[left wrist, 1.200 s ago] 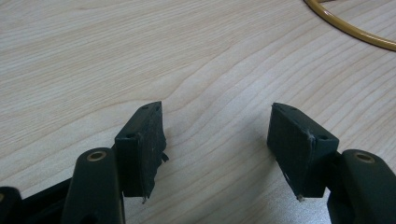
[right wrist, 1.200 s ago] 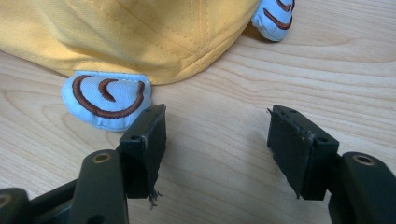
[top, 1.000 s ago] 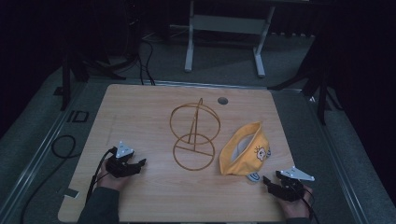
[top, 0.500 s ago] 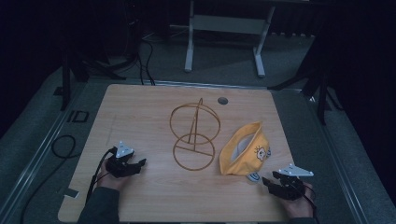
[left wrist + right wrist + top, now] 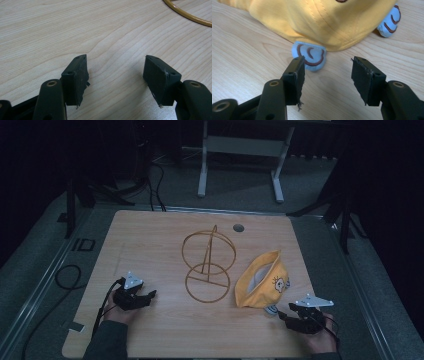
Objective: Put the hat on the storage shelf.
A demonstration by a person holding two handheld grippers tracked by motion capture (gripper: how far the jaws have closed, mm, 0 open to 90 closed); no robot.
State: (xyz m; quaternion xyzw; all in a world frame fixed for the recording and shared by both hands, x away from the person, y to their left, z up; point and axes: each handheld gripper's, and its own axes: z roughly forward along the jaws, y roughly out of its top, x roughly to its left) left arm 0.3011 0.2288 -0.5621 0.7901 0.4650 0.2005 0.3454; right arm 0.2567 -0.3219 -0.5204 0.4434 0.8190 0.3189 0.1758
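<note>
Nothing's really moved in the last second: right hand-held gripper (image 5: pixel 325 75) still waits jaws apart just short of the yellow hat (image 5: pixel 317 22), left hand-held gripper (image 5: pixel 116 77) idles apart too, so no grab yet.

Just ahead of the right gripper (image 5: pixel 283 313) lies the cap (image 5: pixel 263 280) on the table (image 5: pixel 150 235), one flap (image 5: pixel 310 55) nearest its jaws. The wire stand (image 5: pixel 207 268) sits left of the cap, ahead-right of the left gripper (image 5: pixel 150 295).
</note>
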